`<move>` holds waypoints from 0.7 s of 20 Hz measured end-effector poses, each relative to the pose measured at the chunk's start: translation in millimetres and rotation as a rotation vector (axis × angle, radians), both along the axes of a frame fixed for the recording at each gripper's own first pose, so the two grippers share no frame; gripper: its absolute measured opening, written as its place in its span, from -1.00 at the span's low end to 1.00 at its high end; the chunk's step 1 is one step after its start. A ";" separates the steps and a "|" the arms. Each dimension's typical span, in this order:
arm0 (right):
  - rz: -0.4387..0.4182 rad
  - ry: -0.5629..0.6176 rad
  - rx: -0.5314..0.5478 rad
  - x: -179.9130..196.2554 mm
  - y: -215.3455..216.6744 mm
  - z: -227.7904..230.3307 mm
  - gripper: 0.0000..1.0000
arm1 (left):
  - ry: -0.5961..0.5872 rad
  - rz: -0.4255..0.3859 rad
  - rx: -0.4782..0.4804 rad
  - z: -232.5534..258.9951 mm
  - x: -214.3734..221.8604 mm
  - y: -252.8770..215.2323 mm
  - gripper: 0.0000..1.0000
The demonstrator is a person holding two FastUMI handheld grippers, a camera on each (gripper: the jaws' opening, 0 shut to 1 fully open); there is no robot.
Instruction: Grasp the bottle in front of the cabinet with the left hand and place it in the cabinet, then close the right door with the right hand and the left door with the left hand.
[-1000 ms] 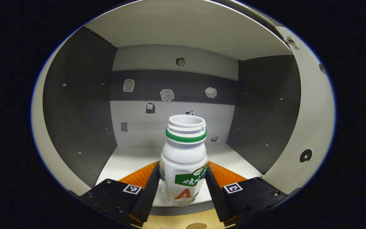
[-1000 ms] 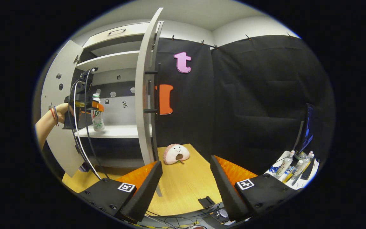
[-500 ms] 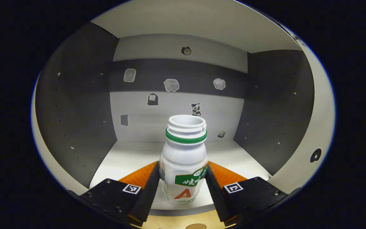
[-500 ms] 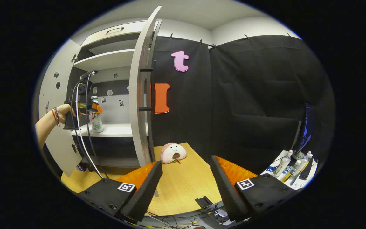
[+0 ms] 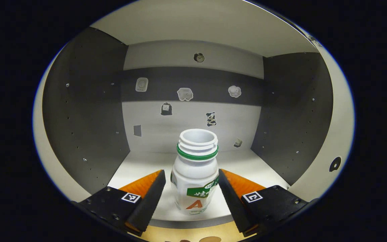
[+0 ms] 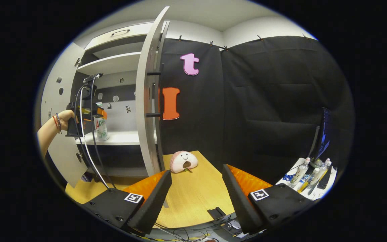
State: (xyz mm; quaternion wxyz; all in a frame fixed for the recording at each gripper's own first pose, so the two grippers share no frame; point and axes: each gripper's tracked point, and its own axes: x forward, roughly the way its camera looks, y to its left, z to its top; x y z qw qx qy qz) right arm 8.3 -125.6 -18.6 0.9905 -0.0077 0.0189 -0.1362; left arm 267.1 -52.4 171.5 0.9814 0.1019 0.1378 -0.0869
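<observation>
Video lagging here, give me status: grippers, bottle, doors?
Left gripper open around bottle. Bottle upright on shelf. Right gripper open, empty. Right door open.

A recording booth: black cloth wall [image 6: 264, 101], cabinet [image 6: 112, 64], wooden table [image 6: 193, 195].

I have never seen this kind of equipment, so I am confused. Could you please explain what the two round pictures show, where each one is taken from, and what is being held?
A person holds one hand tool in each hand. Each tool has two jaws and carries its own camera that looks forward along them.

The left gripper view looks into the open grey-and-white cabinet. The left gripper is open, with a gap on both sides of the white plastic bottle with a green neck ring, which stands upright on the white shelf.

The right gripper view is taken farther off. The right gripper is open and holds nothing, above the light wooden table. A pink round plush toy lies there, beside the open right cabinet door.
</observation>
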 end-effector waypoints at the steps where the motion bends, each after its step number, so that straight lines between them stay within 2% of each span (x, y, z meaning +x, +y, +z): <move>1: 0.000 -0.002 0.002 -1.2 -0.8 0.3 0.99 | -0.007 -0.001 0.002 2.4 -3.7 -0.6 0.90; 7: 0.009 -0.018 0.000 0.3 0.2 4.0 0.99 | -0.057 0.000 -0.023 23.1 -38.4 8.7 0.92; 14: 0.036 -0.041 -0.012 6.0 5.3 13.6 0.99 | -0.127 0.011 -0.062 56.3 -120.3 42.7 0.93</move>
